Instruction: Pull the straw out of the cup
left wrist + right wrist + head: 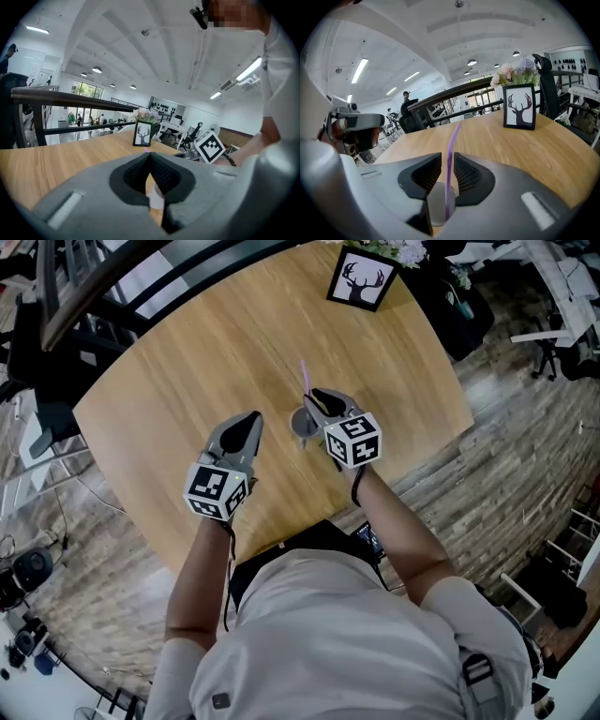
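Observation:
On the round wooden table stands a small grey cup with a purple straw rising from it. My right gripper hovers over the cup. In the right gripper view the straw stands in the narrow gap between the open jaws, and the cup is just below them. Neither pad clearly presses on the straw. My left gripper is a little left of the cup, apart from it and pointing towards it. In its own view the left gripper is shut on nothing.
A framed deer picture stands at the table's far edge with a bunch of flowers behind it. A dark railing runs past the far left of the table. Office chairs and desks stand beyond on the right.

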A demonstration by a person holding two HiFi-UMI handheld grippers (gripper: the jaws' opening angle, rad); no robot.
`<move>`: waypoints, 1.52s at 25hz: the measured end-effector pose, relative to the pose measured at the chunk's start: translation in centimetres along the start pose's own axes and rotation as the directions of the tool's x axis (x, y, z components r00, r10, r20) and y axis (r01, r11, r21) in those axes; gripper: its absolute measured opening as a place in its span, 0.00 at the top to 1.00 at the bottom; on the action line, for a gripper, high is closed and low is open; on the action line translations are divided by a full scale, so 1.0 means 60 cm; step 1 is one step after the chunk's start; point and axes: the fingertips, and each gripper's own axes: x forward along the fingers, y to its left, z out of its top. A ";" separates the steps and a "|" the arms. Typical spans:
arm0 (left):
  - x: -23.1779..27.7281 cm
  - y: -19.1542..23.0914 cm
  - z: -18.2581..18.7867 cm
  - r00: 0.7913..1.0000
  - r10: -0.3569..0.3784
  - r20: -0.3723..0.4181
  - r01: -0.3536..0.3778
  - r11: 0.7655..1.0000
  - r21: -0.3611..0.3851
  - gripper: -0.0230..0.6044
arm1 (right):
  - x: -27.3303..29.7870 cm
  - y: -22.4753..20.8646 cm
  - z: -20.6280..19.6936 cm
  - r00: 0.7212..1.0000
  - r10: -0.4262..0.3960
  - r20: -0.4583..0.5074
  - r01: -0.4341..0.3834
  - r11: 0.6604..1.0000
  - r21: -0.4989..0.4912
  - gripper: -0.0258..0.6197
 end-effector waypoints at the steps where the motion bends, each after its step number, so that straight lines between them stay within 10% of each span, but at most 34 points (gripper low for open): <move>1: -0.002 0.001 -0.001 1.000 0.001 -0.003 -0.001 1.000 -0.001 0.96 | 0.004 -0.002 -0.004 1.000 0.000 -0.007 0.000 1.000 0.004 0.81; 20: -0.080 -0.018 -0.006 1.000 -0.016 0.010 0.016 1.000 -0.008 0.96 | -0.025 0.023 0.018 0.998 -0.038 0.047 0.039 0.999 -0.016 0.89; 38: -0.301 -0.069 0.058 0.984 -0.123 0.127 0.111 0.989 0.095 0.96 | -0.196 0.223 0.119 0.954 -0.139 0.266 0.168 0.981 -0.092 0.89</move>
